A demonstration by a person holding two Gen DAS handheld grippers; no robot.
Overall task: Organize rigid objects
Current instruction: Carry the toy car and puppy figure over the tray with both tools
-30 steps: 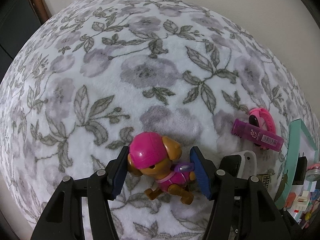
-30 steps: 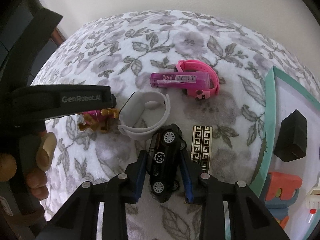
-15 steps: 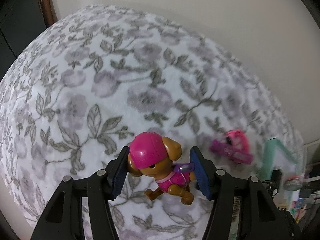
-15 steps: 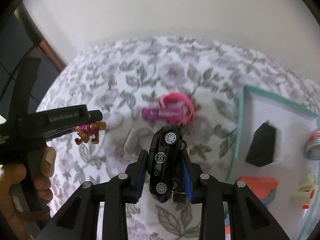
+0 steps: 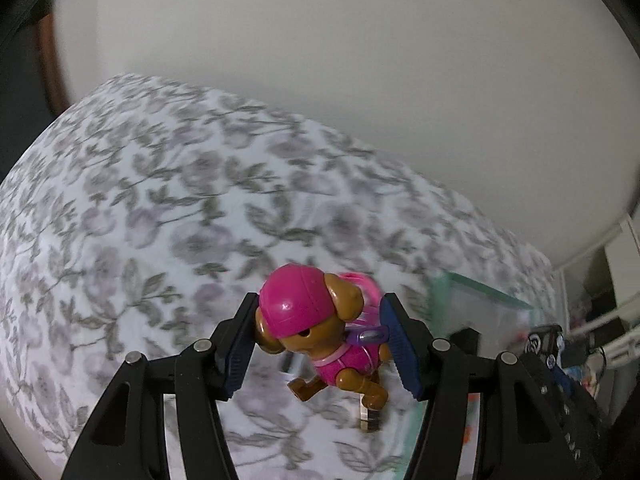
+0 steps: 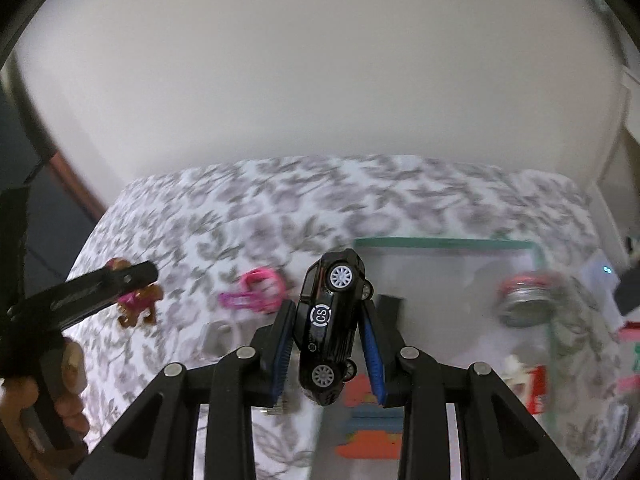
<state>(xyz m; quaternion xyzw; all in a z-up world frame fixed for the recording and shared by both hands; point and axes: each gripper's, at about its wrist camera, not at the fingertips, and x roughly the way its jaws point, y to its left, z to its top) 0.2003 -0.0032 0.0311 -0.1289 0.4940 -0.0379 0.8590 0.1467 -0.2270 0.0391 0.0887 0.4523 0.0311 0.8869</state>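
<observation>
Setting: home, prob. bedroom. Evidence: soft surface w/ grey floral-print fleece blanket [image 6: 320,204] against plain off-white wall [image 6: 312,64]; dark wood frame edge [image 6: 76,188] at left. Kids' bits on blanket: pink strap item [image 6: 260,290], teal-rimmed tray [image 6: 440,243] w/ blurred small toys. No lab/shop fixtures visible.

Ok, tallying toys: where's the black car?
The black toy car is clamped in the right gripper, held above the floral blanket beside the teal-rimmed tray.
</observation>
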